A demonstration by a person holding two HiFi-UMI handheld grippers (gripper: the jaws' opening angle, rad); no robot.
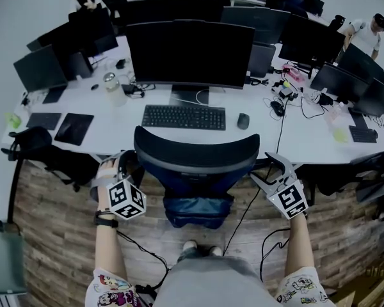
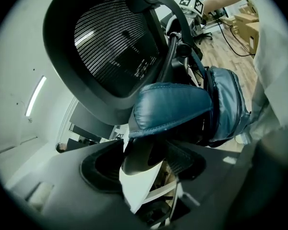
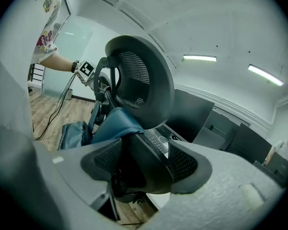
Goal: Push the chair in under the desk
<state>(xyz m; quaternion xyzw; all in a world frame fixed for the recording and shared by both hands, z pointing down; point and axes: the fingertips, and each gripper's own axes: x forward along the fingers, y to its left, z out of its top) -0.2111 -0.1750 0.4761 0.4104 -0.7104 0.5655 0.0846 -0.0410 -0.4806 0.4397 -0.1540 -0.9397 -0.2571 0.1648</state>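
Head view shows the chair (image 1: 195, 153) right in front of me. Its curved back is up at the front edge of the white desk (image 1: 109, 133), just below the keyboard (image 1: 184, 117) and the big monitor (image 1: 190, 53). A blue padded bag (image 1: 198, 208) sits behind the chair's back, on my side.

My left gripper (image 1: 117, 165) is at the chair's left side and my right gripper (image 1: 275, 166) is at its right side, both near the desk edge.

In the left gripper view the jaws stand wide apart. The dark left armrest (image 2: 139, 152) is between them, with some space beside it. In the right gripper view the jaws stand wide too. The right armrest (image 3: 144, 162) is between them and fills most of the gap, but the pads do not seem to squeeze it.
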